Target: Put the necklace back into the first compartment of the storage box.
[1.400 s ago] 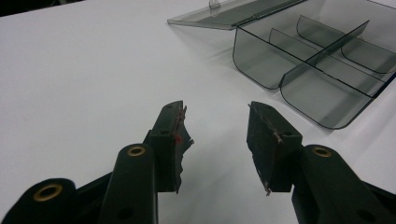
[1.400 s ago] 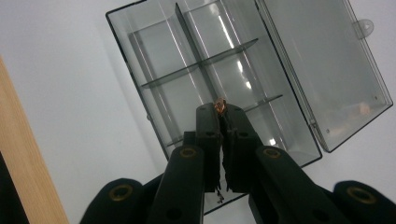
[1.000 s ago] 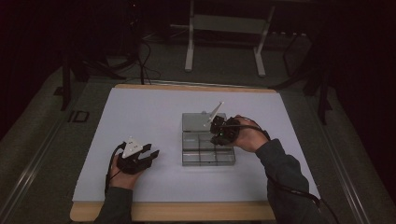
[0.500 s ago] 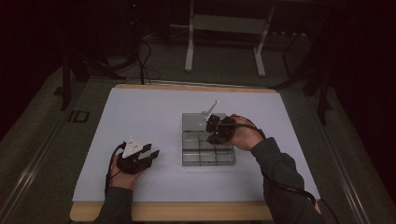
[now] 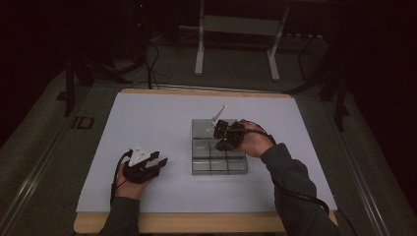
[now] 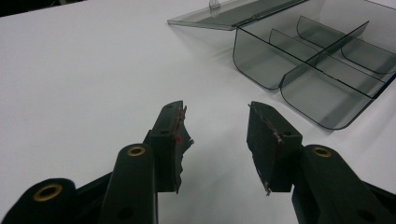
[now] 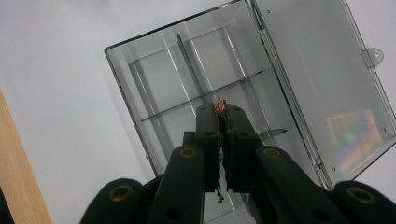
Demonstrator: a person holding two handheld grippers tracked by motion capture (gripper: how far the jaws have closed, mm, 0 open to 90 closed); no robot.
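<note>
A clear plastic compartment box [image 5: 219, 164] lies on the white table with its lid [image 5: 204, 127] swung open on the far side. My right gripper [image 5: 220, 142] hovers over the box's far compartments. In the right gripper view its jaws are shut [image 7: 220, 109] on a tiny orange-brown piece [image 7: 220, 103], above the divided box [image 7: 140, 84] and the flat lid [image 7: 317, 70]. My left gripper [image 5: 160, 161] rests on the table left of the box. It stands open [image 6: 217, 116] with nothing between its fingers, and the box [image 6: 317, 70] shows ahead on the right.
White sheet [image 5: 147, 123] covers the tabletop, with a wooden edge [image 5: 196, 222] along the near side. Dark floor, a stand's legs [image 5: 199, 54] and cables lie beyond the far edge. Bare sheet surrounds the box on all sides.
My right gripper has shifted slightly left over the box, still shut. The left gripper has not moved.
</note>
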